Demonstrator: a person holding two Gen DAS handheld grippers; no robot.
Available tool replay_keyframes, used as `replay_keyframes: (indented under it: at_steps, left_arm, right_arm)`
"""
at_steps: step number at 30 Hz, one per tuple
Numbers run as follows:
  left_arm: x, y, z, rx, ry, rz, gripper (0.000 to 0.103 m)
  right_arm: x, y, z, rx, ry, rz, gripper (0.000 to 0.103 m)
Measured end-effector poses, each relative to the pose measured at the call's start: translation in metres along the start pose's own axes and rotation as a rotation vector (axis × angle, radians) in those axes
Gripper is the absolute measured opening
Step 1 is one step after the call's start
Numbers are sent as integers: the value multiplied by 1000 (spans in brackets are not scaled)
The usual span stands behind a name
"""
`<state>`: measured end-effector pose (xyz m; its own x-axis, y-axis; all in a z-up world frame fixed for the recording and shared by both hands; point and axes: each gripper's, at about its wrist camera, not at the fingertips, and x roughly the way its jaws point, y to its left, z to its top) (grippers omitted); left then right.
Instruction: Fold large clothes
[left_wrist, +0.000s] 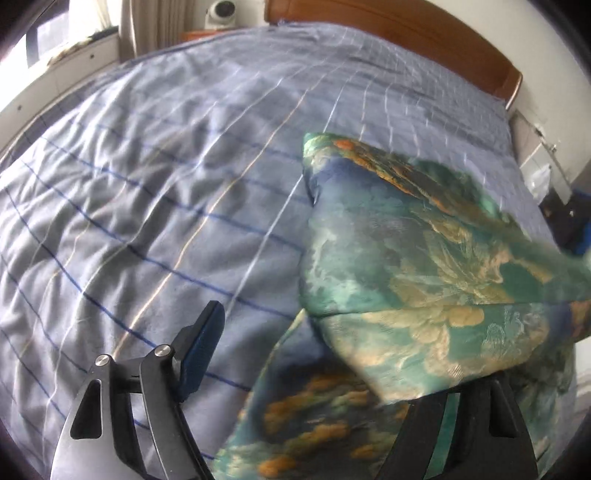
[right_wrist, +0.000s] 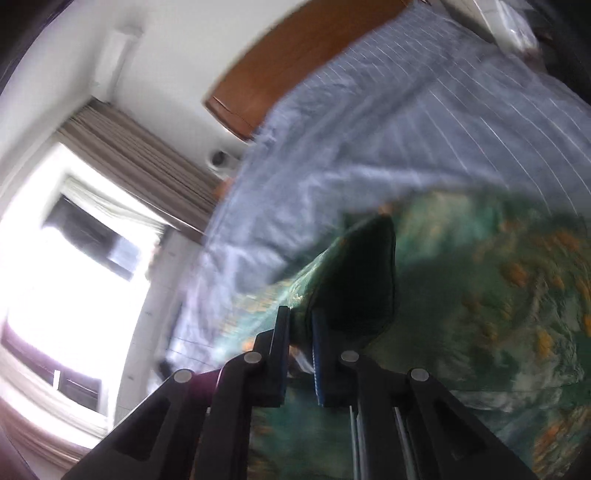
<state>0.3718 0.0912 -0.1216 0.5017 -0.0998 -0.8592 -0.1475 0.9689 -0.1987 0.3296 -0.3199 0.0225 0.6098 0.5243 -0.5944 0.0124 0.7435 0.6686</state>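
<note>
A large green and blue satin garment with gold flower print (left_wrist: 424, 258) lies and hangs over the right side of the bed. My left gripper (left_wrist: 317, 354) is open: its left finger (left_wrist: 201, 350) is bare over the sheet, and the right finger is hidden under a draped fold of the cloth. In the right wrist view, my right gripper (right_wrist: 300, 332) is shut on an edge of the same garment (right_wrist: 480, 302), with cloth pinched between the two pads and a dark fold rising above them. This view is tilted and blurred.
The bed has a blue checked sheet (left_wrist: 147, 184) and a wooden headboard (left_wrist: 406, 26). A curtained bright window (right_wrist: 74, 240) and a white cabinet (left_wrist: 55, 74) stand at the left. A white round device (left_wrist: 221, 11) sits by the headboard. Clutter (left_wrist: 546, 173) lies beyond the bed's right edge.
</note>
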Motion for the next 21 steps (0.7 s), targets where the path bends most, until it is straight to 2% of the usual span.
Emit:
replay_keyframes:
  at_steps: [2,5,8,12,14,15,17,19,21]
  left_arm:
    - [6,6,-1,2,44,8,80]
    - [3,15,-3,26,76,-1,83]
    - [-2,22,-8,80,104,4,86]
    - [-19,36,-18,141,122,40,85]
    - [-36,48,-25,163,102,51,85]
    - [-49,55,-29,165,82,41,85]
    - [-69,67,-35,159,55,15,85]
    - [-93,77,-44,152,21,-19,86]
    - [-112,83,-53,147,-2,-44,88]
  right_arm:
    - [28,-16,-13,-30,58,-95,11]
    - [72,-40,-45,-52,173,-194,11]
    - [93,-52,-60,-59,191,-213,13]
    - [94,-58,-52,-12,192,-179,19]
    - [82,-56,-48,5,193,-170,33]
    - [72,-54,-47,8,185,-173,57]
    - [44,-48,-46,12,132,-182,80]
    - [10,-42,-50,5,78,-137,80]
    - [-21,-40,-59,-16,62,-136,80]
